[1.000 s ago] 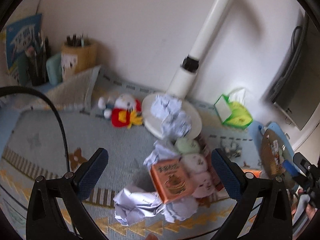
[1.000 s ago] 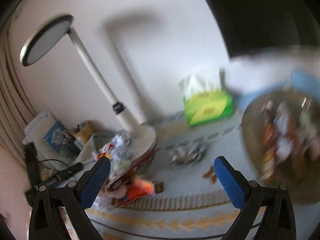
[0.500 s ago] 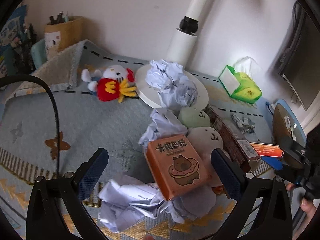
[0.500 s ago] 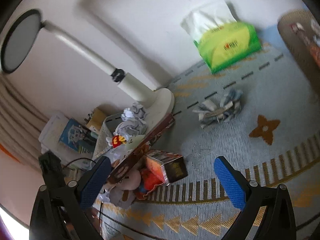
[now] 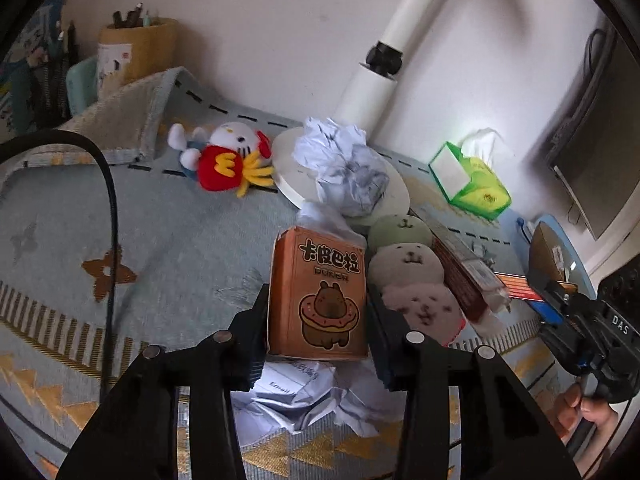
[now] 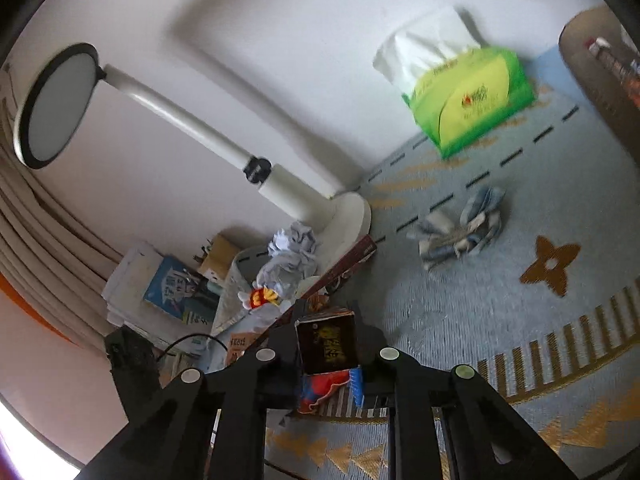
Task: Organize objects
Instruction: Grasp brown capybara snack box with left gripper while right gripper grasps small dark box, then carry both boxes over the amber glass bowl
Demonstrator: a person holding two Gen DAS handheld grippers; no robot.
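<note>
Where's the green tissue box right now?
In the left wrist view, the green tissue box sits far right against the wall, just right of the white lamp base.

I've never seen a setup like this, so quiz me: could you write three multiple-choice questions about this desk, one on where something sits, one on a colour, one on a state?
1. Where is the upper crumpled paper ball?
A. on the lamp base
B. in the pen pot
C. on the monitor

2. What colour is the tissue pack?
A. red
B. green
C. black

3. The orange capybara box is:
A. between the left gripper fingers
B. lying alone
C. on the lamp

Answers: 1 A, it rests on the white disc; 2 B, bright green wrapper; 3 A, the closing jaws flank it.
</note>
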